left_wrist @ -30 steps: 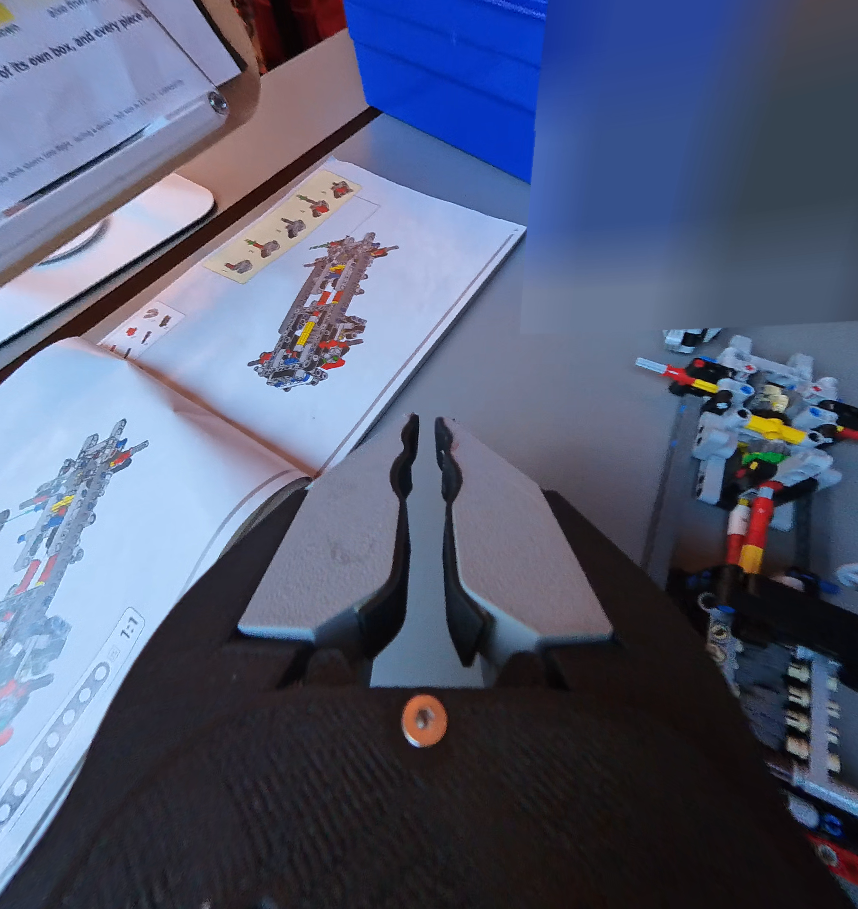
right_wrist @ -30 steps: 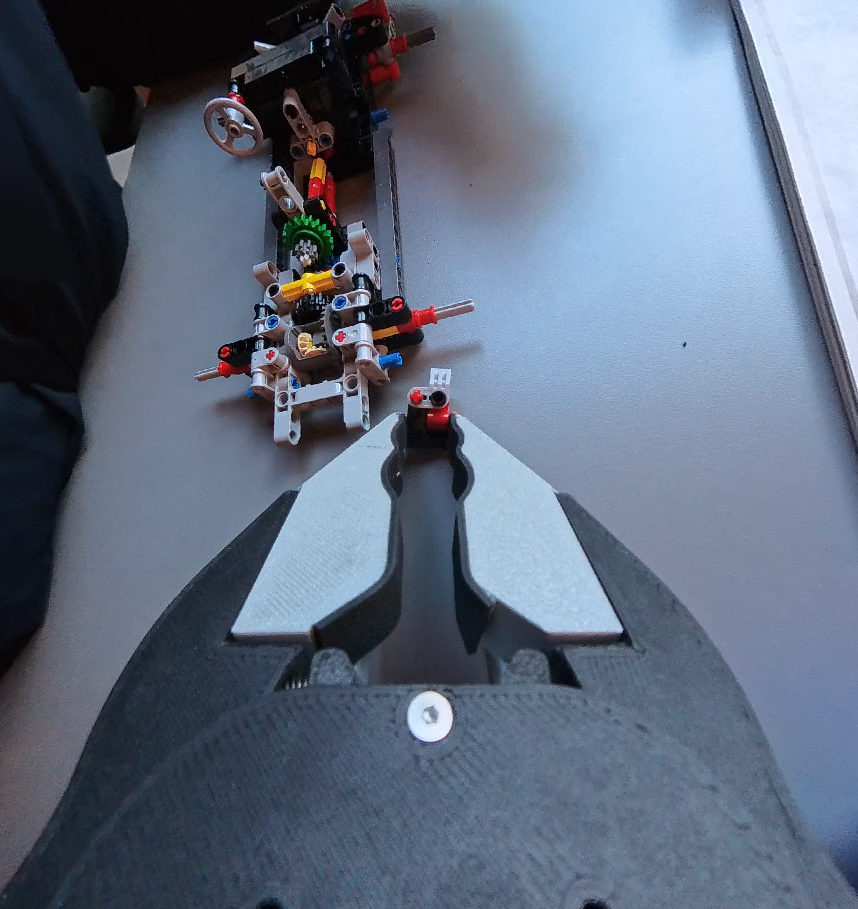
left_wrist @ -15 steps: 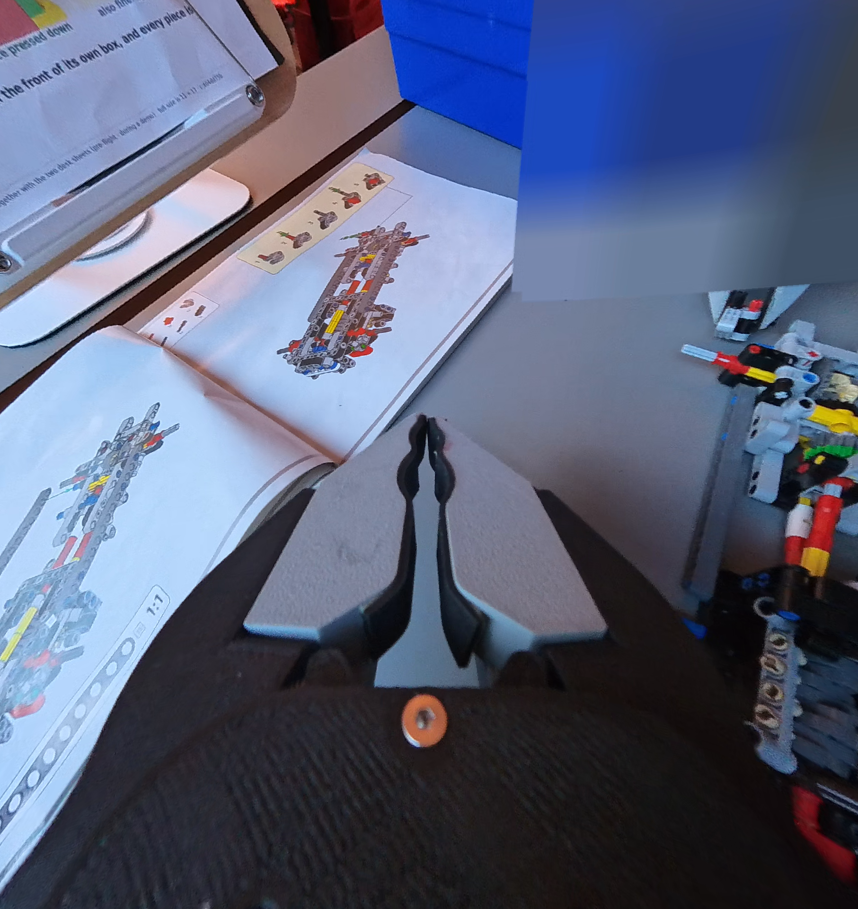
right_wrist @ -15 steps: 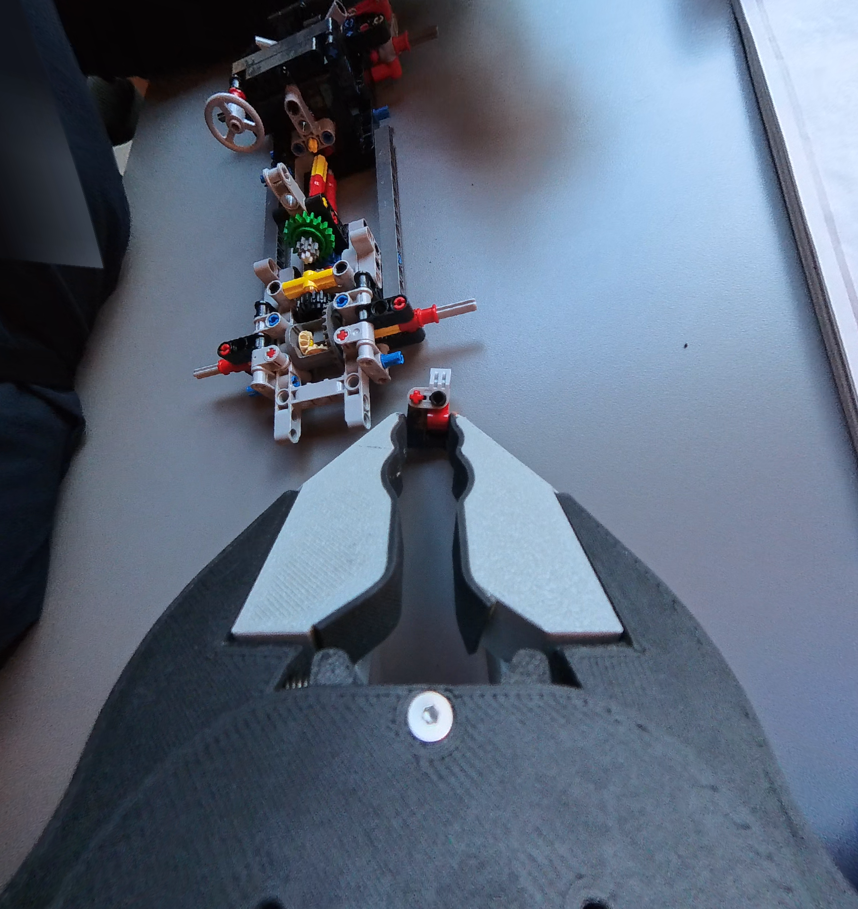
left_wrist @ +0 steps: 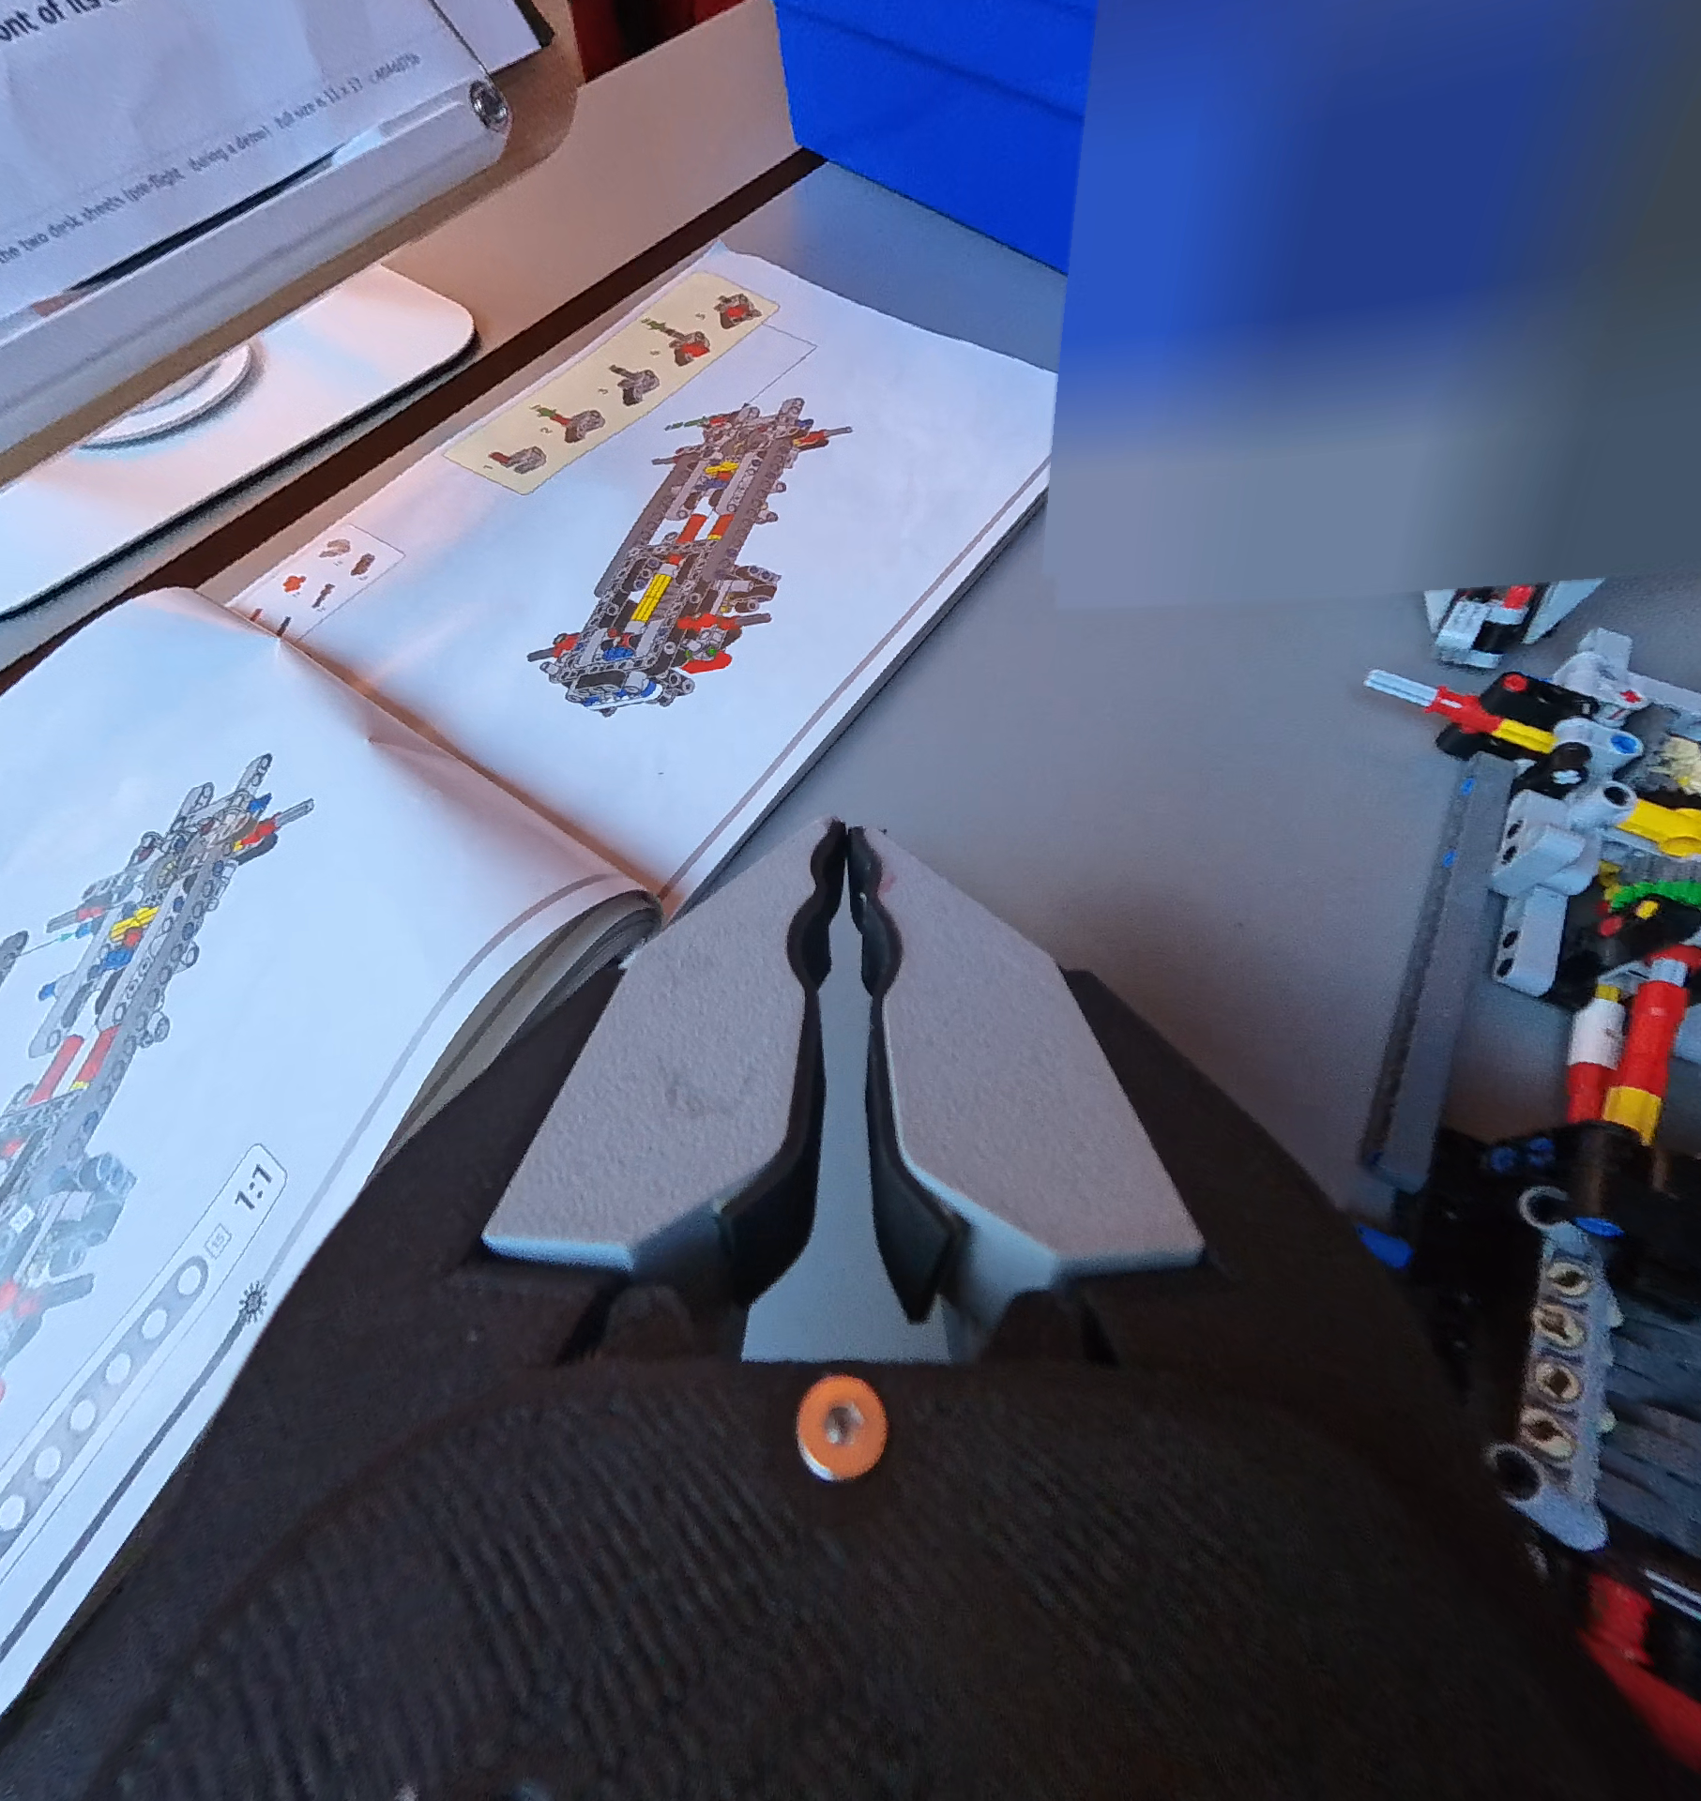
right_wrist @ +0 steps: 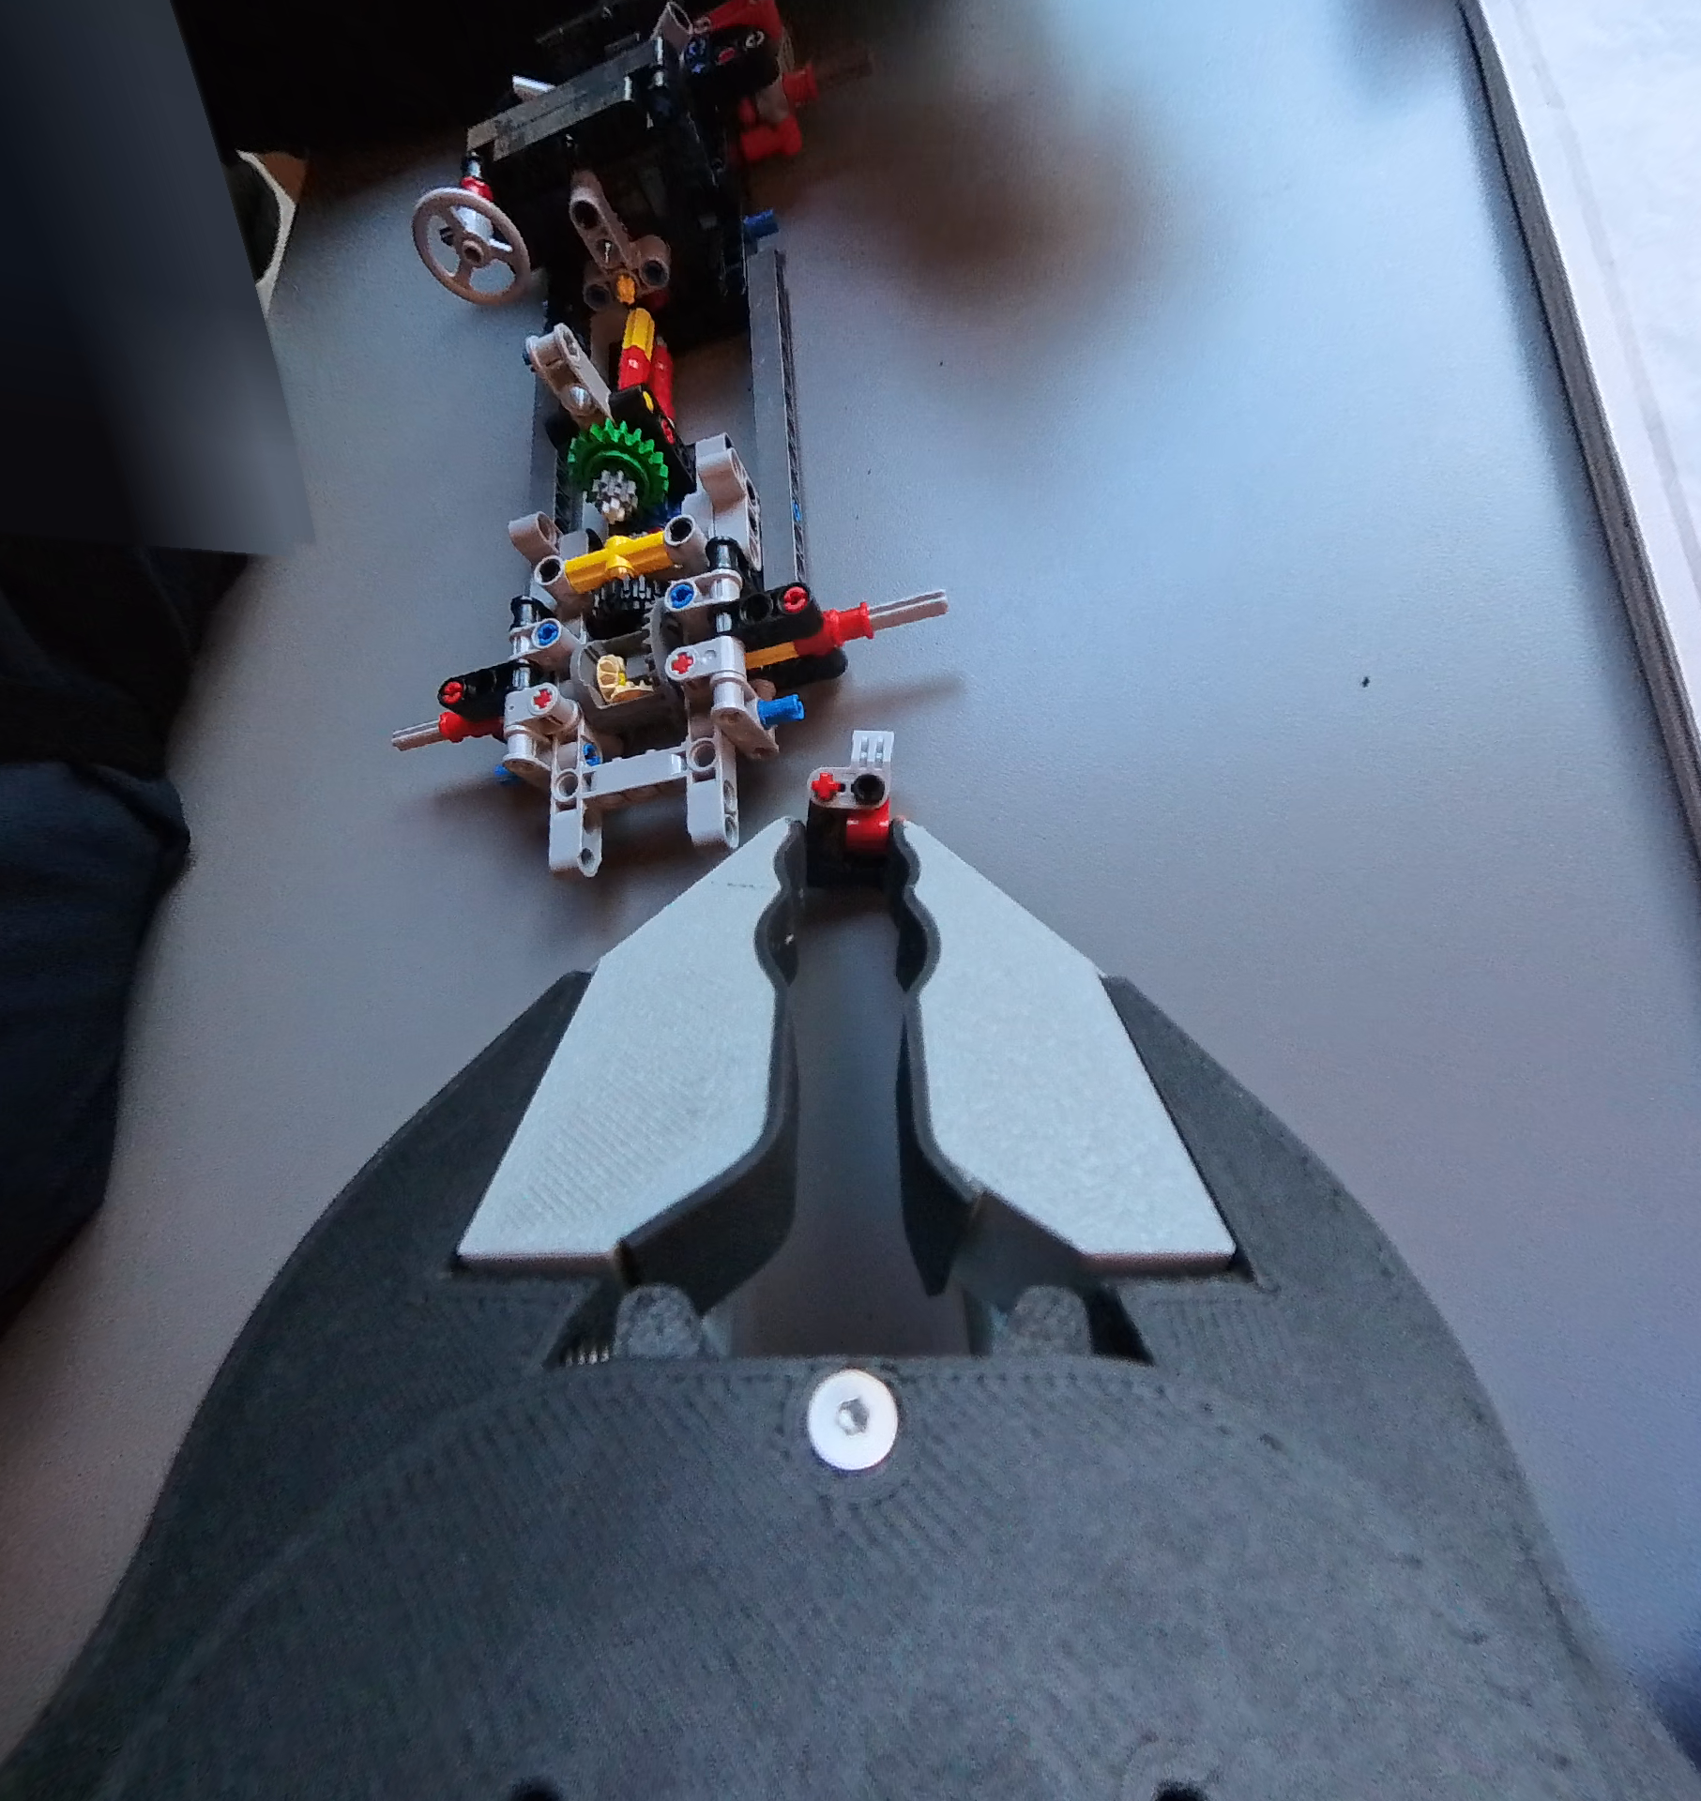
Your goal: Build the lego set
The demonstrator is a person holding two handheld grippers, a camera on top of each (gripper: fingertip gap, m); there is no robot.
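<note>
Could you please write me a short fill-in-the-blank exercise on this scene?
1. The right gripper is shut on a small ____ and red piece.
2. The left gripper's jaws are ____, with nothing between them.
3. The gear on the model is ____.
4. The booklet lies ____.

Missing words: black; shut; green; open

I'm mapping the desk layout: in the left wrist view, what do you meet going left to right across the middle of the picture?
Open instruction booklet → left gripper, its fingertips shut on nothing → bare grey table → long grey beam → multicoloured brick-built chassis at the right edge.
</note>
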